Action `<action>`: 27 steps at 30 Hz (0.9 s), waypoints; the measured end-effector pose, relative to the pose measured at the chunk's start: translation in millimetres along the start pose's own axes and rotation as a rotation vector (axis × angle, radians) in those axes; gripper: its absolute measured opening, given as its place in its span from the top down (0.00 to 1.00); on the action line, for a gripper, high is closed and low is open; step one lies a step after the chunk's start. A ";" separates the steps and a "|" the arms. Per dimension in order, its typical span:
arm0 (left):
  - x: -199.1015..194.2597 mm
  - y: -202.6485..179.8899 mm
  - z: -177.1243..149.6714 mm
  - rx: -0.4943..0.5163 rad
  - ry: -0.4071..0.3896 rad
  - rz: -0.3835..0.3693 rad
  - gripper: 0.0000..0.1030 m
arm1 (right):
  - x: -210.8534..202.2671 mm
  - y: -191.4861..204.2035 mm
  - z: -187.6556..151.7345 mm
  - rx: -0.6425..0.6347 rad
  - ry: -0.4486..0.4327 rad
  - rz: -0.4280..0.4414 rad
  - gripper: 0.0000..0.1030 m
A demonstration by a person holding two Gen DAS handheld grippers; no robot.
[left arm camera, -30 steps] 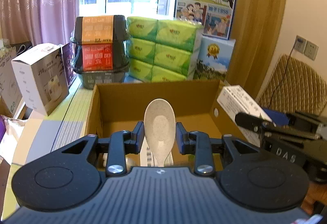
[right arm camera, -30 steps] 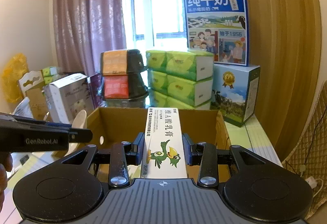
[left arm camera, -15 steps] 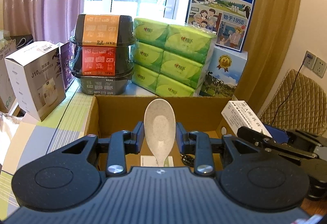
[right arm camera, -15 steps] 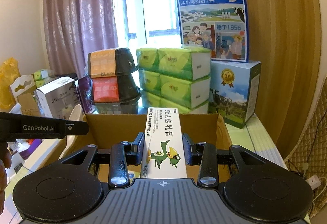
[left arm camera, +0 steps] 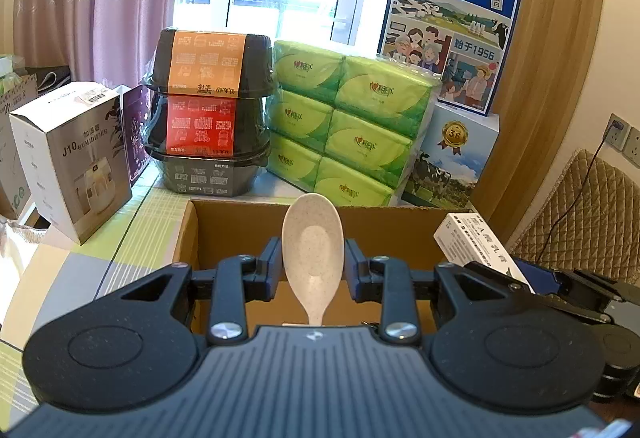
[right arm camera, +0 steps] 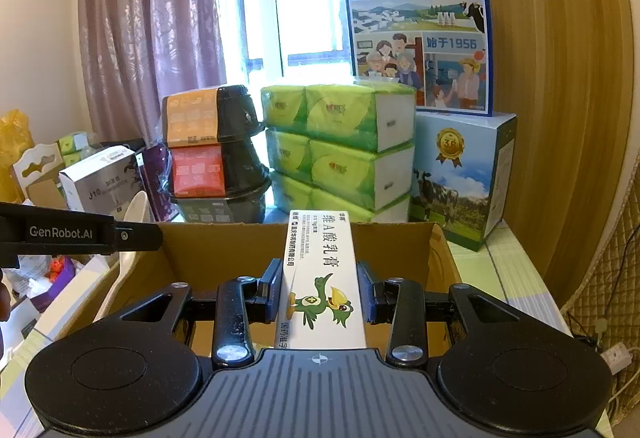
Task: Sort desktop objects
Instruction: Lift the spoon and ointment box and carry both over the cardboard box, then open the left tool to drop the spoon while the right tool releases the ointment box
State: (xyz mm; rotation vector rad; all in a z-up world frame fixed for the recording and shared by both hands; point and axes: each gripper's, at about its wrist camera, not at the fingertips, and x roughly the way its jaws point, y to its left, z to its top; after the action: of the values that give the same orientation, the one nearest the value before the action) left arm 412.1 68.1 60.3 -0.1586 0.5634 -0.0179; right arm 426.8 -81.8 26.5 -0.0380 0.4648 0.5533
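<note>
**user_a:** Over the open cardboard box (left arm camera: 384, 234) on the counter (left arm camera: 100, 258), both claws are loaded. Left claw (left arm camera: 313, 270) is clamped on a speckled white spoon (left arm camera: 312, 250) — bowl end up and forward, handle running down between the pads. Anyone read the other one?

**user_b:** Yep. Right claw (right arm camera: 320, 294) is closed on a long white ointment box (right arm camera: 322, 278) with a green cartoon bird on it, pads pressed on both long sides, box pointing forward above the cardboard box's opening. From the left view you can see that same box off to the right, near the box's right wall.

**user_a:** Behind it all — stacked black food tubs (left arm camera: 208, 110), green tissue packs (left arm camera: 344, 134), milk cartons (left arm camera: 452, 154).
</note>
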 end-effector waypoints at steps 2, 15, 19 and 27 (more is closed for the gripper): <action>1.5 0.4 0.3 -0.003 -0.001 -0.001 0.74 | 1.3 -1.3 0.1 0.003 0.000 -0.002 0.66; 8.3 7.2 -4.0 -0.055 -0.031 0.017 0.68 | 6.9 -2.0 -2.0 0.008 0.008 0.001 0.66; 8.9 12.3 -6.2 -0.059 -0.024 0.032 0.66 | 7.2 -2.3 -2.1 0.012 0.008 -0.001 0.66; 10.0 13.2 -11.5 -0.049 -0.007 0.028 0.66 | 10.4 -0.3 -4.0 0.025 0.000 0.032 0.66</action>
State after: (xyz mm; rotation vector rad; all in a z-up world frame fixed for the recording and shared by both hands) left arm 414.1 78.8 43.3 -0.1987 0.5595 0.0236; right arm 433.1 -77.5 18.4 -0.0068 0.4725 0.5786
